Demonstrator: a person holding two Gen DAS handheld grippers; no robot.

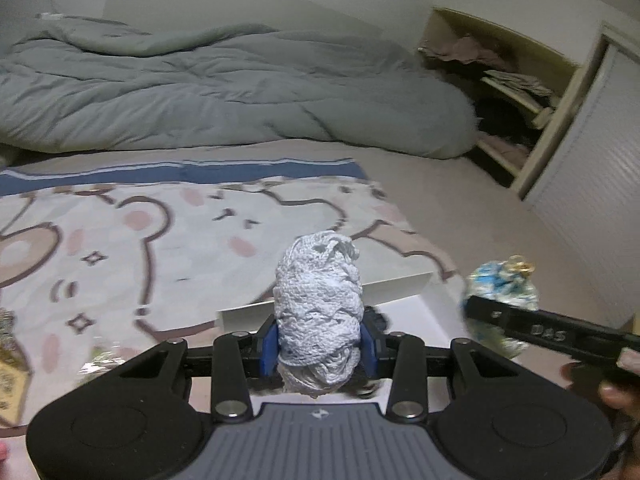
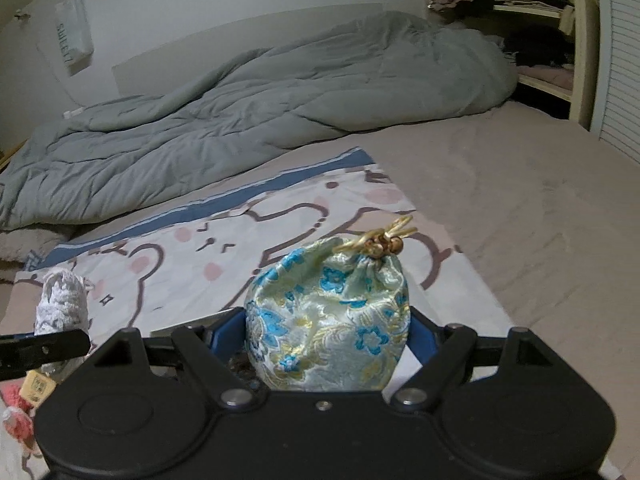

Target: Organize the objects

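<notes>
My left gripper (image 1: pixel 319 346) is shut on a white crocheted bundle (image 1: pixel 318 304), held upright above a white box (image 1: pixel 404 300) on the bear-print blanket (image 1: pixel 140 248). My right gripper (image 2: pixel 326 340) is shut on a blue and gold floral drawstring pouch (image 2: pixel 328 320) with a gold cord knot at its top. The pouch (image 1: pixel 500 296) and the right gripper also show at the right of the left wrist view. The white bundle (image 2: pixel 62 308) and a left finger show at the left of the right wrist view.
A rumpled grey duvet (image 1: pixel 200 88) lies across the back of the bed. An open wardrobe with shelves of clothes (image 1: pixel 512 80) stands at the right. Small items lie at the left edge: a yellow packet (image 1: pixel 10 376), a yellow tag (image 2: pixel 38 386) and pink knitted pieces (image 2: pixel 16 420).
</notes>
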